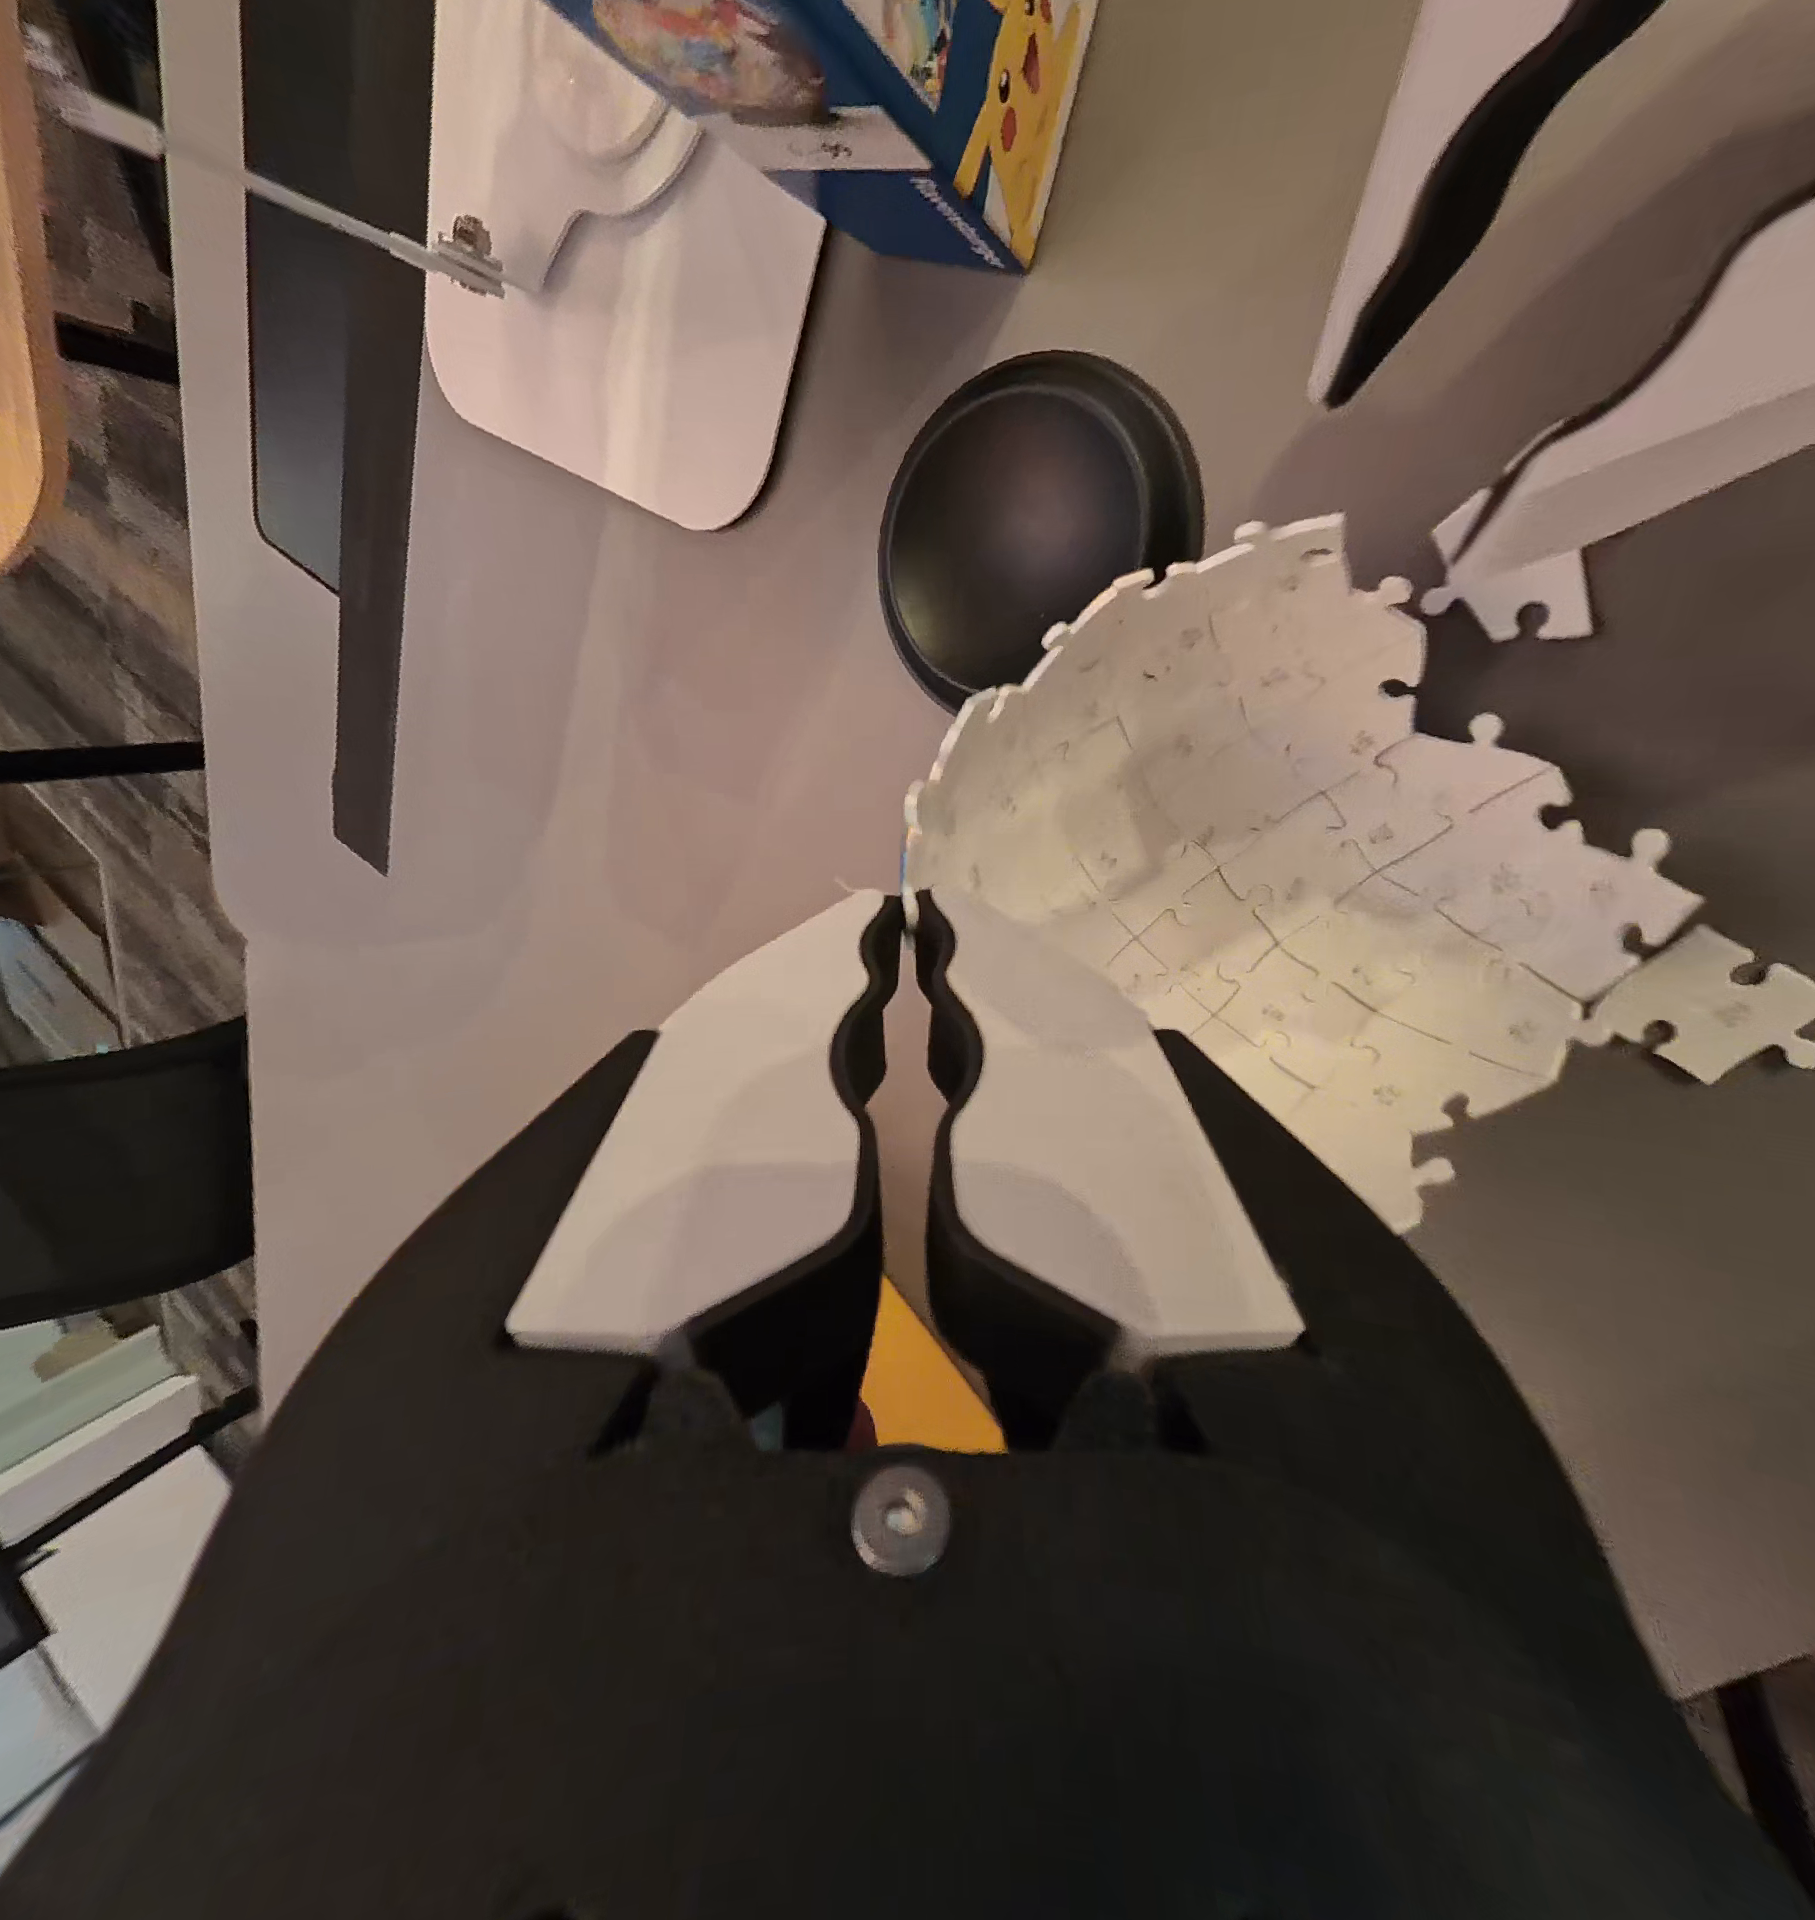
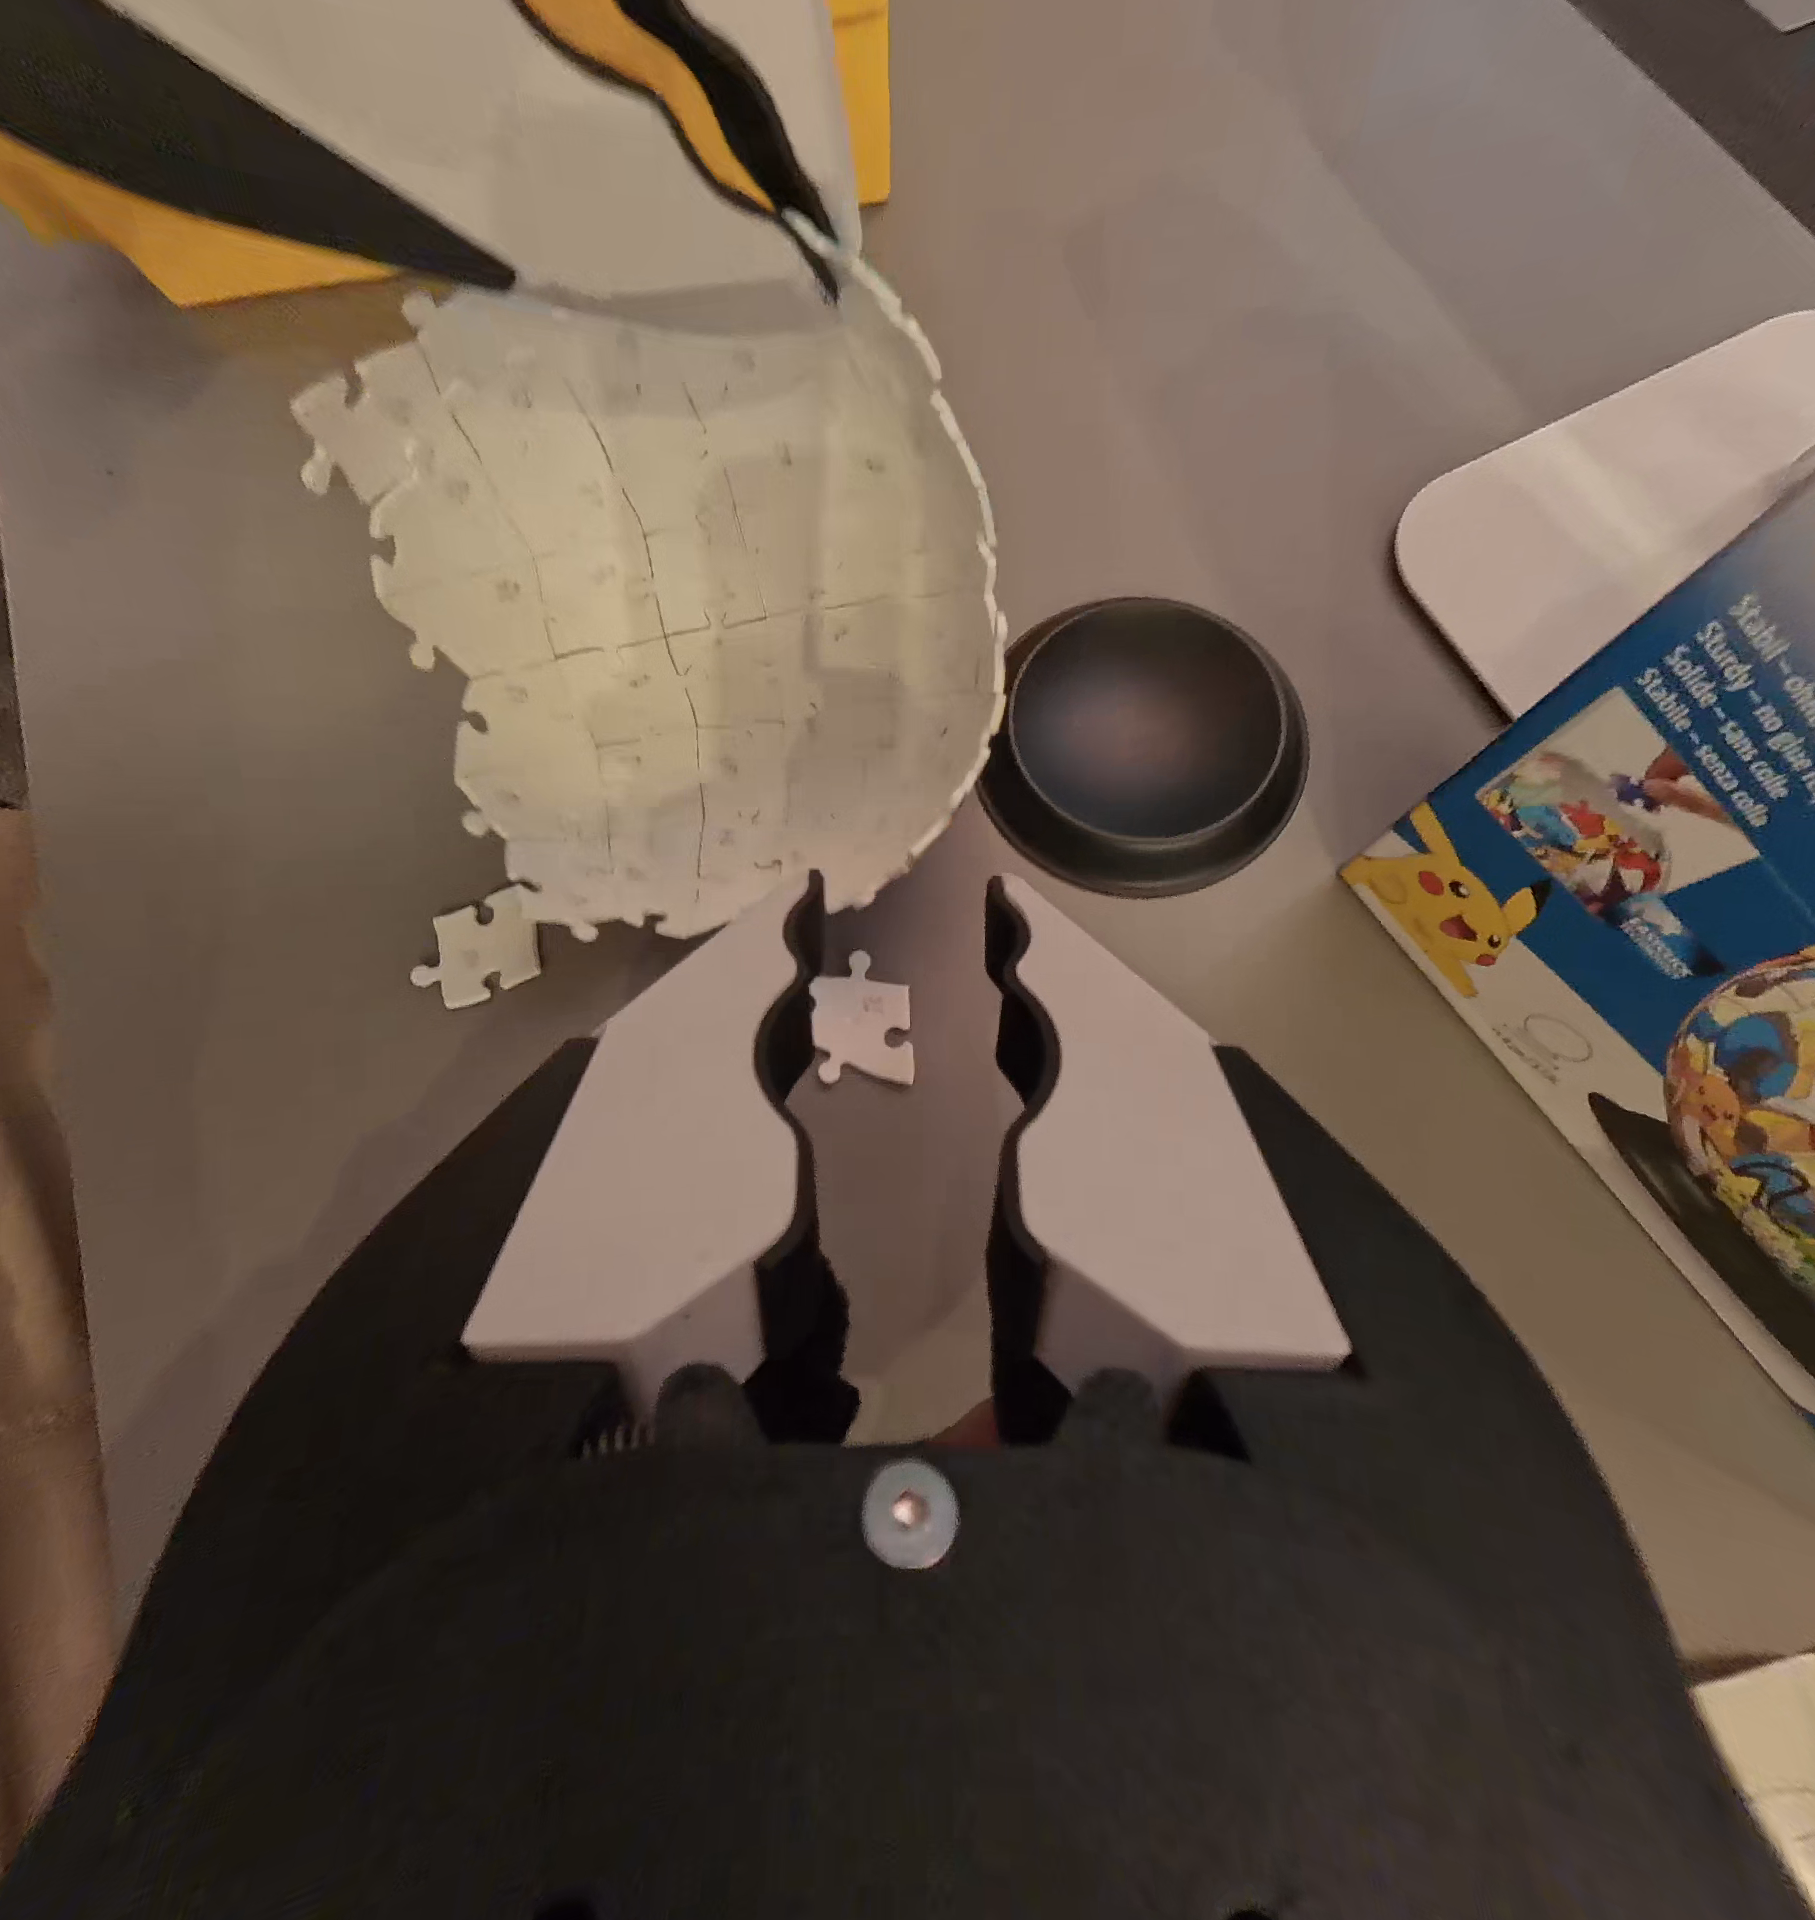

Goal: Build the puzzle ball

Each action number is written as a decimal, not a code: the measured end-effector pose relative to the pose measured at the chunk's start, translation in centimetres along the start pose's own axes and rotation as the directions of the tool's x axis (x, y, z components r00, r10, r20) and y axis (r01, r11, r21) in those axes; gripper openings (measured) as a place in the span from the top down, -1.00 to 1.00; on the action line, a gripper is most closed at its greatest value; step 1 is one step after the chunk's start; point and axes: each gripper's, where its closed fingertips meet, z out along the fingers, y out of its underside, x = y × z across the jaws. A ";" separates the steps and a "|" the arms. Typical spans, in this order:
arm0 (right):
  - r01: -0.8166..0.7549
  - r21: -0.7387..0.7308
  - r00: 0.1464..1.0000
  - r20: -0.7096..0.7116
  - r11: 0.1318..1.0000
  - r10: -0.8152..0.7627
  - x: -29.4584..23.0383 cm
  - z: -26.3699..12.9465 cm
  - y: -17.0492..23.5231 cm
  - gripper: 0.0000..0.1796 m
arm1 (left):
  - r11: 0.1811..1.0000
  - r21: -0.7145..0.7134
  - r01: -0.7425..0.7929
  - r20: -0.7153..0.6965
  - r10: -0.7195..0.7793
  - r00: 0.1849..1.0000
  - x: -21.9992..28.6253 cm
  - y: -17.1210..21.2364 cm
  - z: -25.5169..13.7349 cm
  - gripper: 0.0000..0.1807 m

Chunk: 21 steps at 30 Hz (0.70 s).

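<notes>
A half-built white puzzle ball shell (image 1: 1246,852) shows its inner side, and my left gripper (image 1: 908,914) is shut on its rim. In the right wrist view the shell (image 2: 695,644) hangs from the left gripper (image 2: 830,270), beside the black round stand (image 2: 1142,748). My right gripper (image 2: 903,894) is open just above the table. A loose white piece (image 2: 867,1023) lies on the table between its fingers, close to the left one. A second loose piece (image 2: 477,961) lies by the shell's lower edge. In the left wrist view the right gripper (image 1: 1402,468) is at the upper right over a loose piece (image 1: 1516,597).
The blue puzzle box (image 2: 1661,935) lies at the right, also visible in the left wrist view (image 1: 934,135). A white rounded board (image 2: 1609,499) lies behind it. A yellow object (image 2: 207,239) is at the far left. The stand (image 1: 1038,520) sits mid-table. Some 10 cm of space lies between my two pairs of fingers.
</notes>
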 end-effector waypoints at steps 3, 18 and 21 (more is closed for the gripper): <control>-0.030 -0.016 1.000 0.000 0.999 0.030 0.3 0.6 0.1 0.70 | 0.998 -0.029 -0.059 0.010 0.060 0.998 0.2 -0.5 0.1 0.98; -0.103 -0.050 0.994 0.039 0.993 0.105 0.8 2.2 1.6 0.96 | 0.964 -0.129 -0.233 -0.036 0.231 0.972 1.0 -2.0 0.3 0.97; -0.118 -0.052 0.991 0.058 0.992 0.121 0.6 2.4 1.9 0.96 | 0.953 -0.149 -0.263 -0.050 0.259 0.965 1.2 -2.2 0.3 0.97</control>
